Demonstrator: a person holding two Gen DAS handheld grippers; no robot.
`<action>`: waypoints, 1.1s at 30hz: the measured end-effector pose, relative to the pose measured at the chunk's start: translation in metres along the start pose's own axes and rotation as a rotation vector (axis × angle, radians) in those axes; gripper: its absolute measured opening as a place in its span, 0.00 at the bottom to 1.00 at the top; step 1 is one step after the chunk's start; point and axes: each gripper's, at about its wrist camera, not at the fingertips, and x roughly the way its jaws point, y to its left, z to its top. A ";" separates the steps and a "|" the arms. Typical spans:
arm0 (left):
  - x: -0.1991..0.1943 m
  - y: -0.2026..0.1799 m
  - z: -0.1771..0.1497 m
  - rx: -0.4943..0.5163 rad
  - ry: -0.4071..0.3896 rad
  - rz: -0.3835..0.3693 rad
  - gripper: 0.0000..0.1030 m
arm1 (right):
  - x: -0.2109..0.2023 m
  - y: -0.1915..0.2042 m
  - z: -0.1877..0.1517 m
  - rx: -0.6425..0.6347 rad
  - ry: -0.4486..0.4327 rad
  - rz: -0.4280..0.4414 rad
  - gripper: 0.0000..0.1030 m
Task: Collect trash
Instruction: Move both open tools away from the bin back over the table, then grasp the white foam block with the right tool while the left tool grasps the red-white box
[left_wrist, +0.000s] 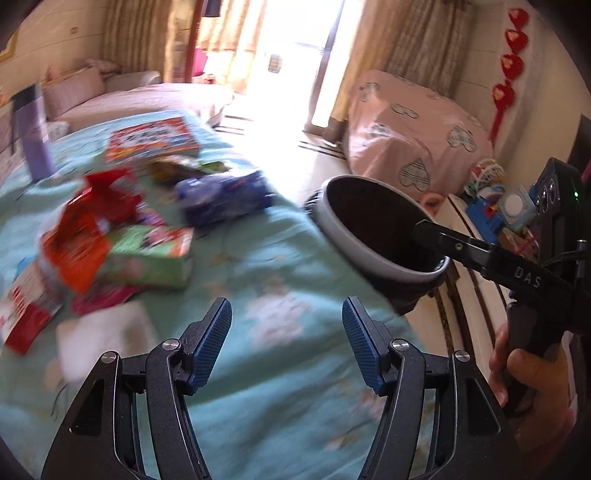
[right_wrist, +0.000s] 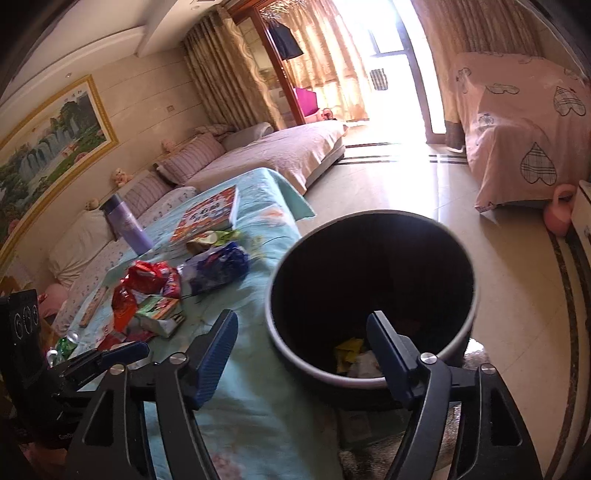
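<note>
- The worktop (right_wrist: 258, 406) wears a turquoise cloth with faint prints; it stands in a living room with a pale tiled floor (right_wrist: 388, 184), gold curtains and a glaring balcony door.
- A long sofa (right_wrist: 280, 155) in pinkish covers runs behind it, under a framed landscape painting (right_wrist: 48, 136); a pink sheet with heart prints (right_wrist: 517, 140) drapes some furniture across the room.
- The trash lies in a heap on the cloth: a red crumpled wrapper (right_wrist: 147, 275), a green carton (right_wrist: 159, 314), a blue-and-white bag (right_wrist: 218, 267). A colourful flat box (right_wrist: 207, 216) and a purple flask (right_wrist: 127, 227) stand just beyond.
- The bin (right_wrist: 369, 295), dark inside with a grey rim, sits just beside the worktop's edge; yellow and white scraps lie at its bottom.
- The left tongs (left_wrist: 286, 343) are spread wide with nothing between them, above the cloth.
- The right tongs (right_wrist: 301, 354) are also spread wide, one finger over the cloth, the other over the bin's mouth, gripping nothing.
- The left view is motion-blurred, so the print on the wrappers is unreadable; the bin's base is hidden.
</note>
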 end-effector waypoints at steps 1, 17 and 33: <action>-0.005 0.008 -0.004 -0.014 -0.003 0.013 0.62 | 0.002 0.009 -0.004 -0.012 0.009 0.017 0.77; -0.075 0.151 -0.063 -0.164 -0.028 0.143 0.62 | 0.036 0.137 -0.066 -0.114 0.130 0.126 0.78; -0.049 0.226 -0.037 -0.055 0.044 0.167 0.80 | 0.091 0.230 -0.092 -0.288 0.205 0.094 0.93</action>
